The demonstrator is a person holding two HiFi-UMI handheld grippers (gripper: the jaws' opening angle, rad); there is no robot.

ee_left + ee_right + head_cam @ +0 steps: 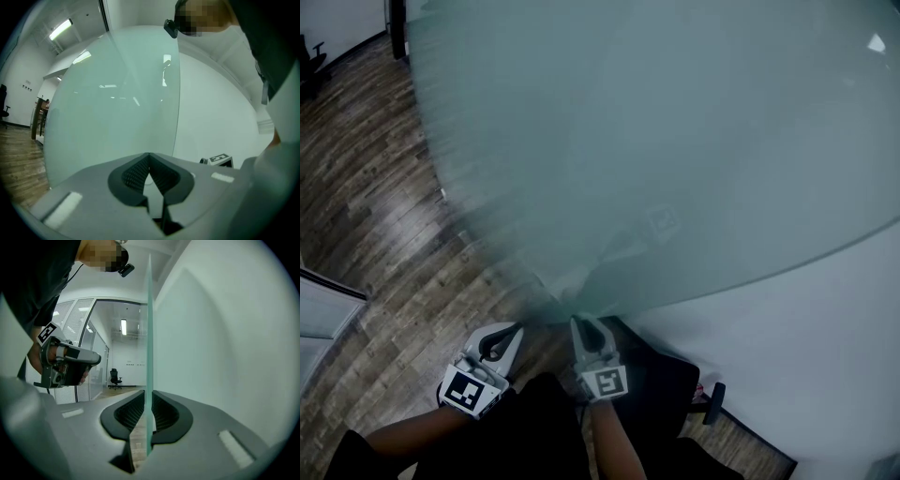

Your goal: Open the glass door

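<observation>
Head view: the frosted glass door (pixel 675 141) fills the frame from 10 to 3 o'clock, its lower edge sweeping over the wood floor (pixel 384 187), with a white wall (pixel 825 356) at 4 o'clock. The right gripper (pixel 586 328) is seen at 6 o'clock with its tips at the pane's edge. The left gripper (pixel 508 336) is just beside it at 7 o'clock, and no contact with the glass is shown. Left gripper view: the fingers (pixel 133 176) are together tip to tip with nothing between them. The door face lies ahead from 9 to 12 o'clock and its free edge runs down near centre. Right gripper view: the pane is seen edge-on as a thin green line from 12 to 6 o'clock. It passes between the fingers (pixel 131 413), which are clamped on that free edge. A room with an office chair (pixel 114 377) is visible beyond at 9 o'clock. The step in hand is judged to be swinging the door by its gripped edge, with the door partly open. For the next move, the hold on the edge must be kept firm and level and carried along the door's arc, since thin glass may slip out.
</observation>
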